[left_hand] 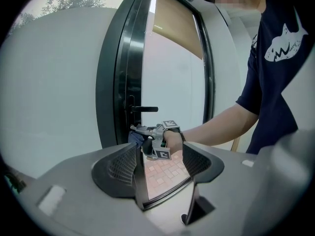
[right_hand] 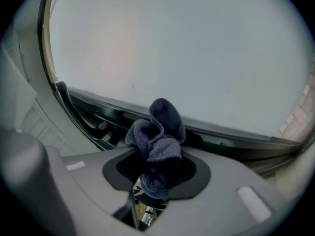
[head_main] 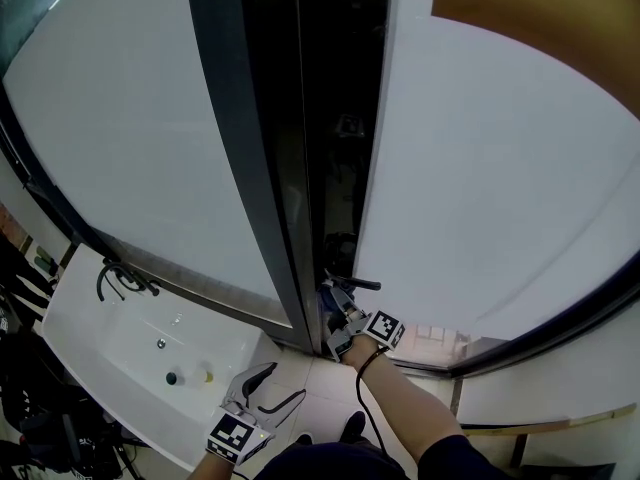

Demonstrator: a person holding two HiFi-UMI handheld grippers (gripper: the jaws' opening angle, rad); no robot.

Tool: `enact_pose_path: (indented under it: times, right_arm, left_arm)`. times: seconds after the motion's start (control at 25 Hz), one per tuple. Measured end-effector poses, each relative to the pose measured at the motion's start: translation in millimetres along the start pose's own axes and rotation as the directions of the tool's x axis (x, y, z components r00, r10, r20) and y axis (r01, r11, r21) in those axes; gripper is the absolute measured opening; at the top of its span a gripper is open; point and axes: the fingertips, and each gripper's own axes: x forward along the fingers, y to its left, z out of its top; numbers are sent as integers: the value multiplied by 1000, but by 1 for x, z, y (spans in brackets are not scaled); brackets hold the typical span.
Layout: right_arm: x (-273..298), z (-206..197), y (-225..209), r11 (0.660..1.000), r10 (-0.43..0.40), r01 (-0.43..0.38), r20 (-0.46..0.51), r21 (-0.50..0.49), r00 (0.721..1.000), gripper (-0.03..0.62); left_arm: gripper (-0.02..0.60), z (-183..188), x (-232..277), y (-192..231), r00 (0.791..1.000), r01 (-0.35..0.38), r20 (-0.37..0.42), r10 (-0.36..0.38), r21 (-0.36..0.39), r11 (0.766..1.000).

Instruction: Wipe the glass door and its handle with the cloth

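The glass door hangs on a dark frame, and its black lever handle sticks out low on the stile. Just below that handle, my right gripper is shut on a bunched blue-grey cloth held close to the frame's lower edge. The left gripper view shows the same handle, cloth and right gripper. My left gripper hangs lower and further back, open and empty; only floor tiles show between its fingers.
A white sink with a black tap stands at lower left, close to my left gripper. A second frosted pane fills the left. The person's bare forearm reaches to the door. A pale tiled floor lies below.
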Motion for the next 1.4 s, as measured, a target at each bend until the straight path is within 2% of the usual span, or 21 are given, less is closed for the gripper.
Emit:
enact_pose_path:
  times: [0.28, 0.48, 0.64, 0.8, 0.92, 1.16, 1.32, 1.4]
  right_arm:
    - [-18, 23, 16, 999, 15, -13, 59, -41, 998, 135]
    - [-59, 38, 27, 998, 4, 4, 119, -64, 993, 135]
    - [-111, 46, 50, 989, 11, 9, 134, -150, 991, 137]
    - [-170, 53, 87, 961, 3, 41, 159, -274, 987, 137]
    - [-208, 47, 121, 924, 5, 68, 190, -377, 982, 138]
    - [-272, 1, 169, 808, -58, 202, 267, -553, 962, 140]
    - [-291, -44, 189, 702, -115, 267, 265, -660, 957, 140]
    - [-299, -65, 195, 663, -145, 292, 265, -689, 953, 140]
  left_arm:
    - [287, 6, 0, -2, 1000, 23, 20, -23, 21, 1000]
    - [288, 9, -3, -5, 998, 46, 33, -47, 33, 998]
    - [287, 10, -10, -6, 997, 68, 45, -70, 44, 997]
    - [287, 13, -19, -14, 992, 107, 60, -111, 62, 992]
    - [287, 13, -26, -20, 987, 140, 68, -146, 80, 987]
    - [287, 7, -47, -45, 968, 234, 58, -242, 125, 964]
    - [287, -7, -61, -58, 954, 291, 32, -297, 137, 947]
    - [287, -14, -65, -68, 944, 323, 16, -329, 140, 936]
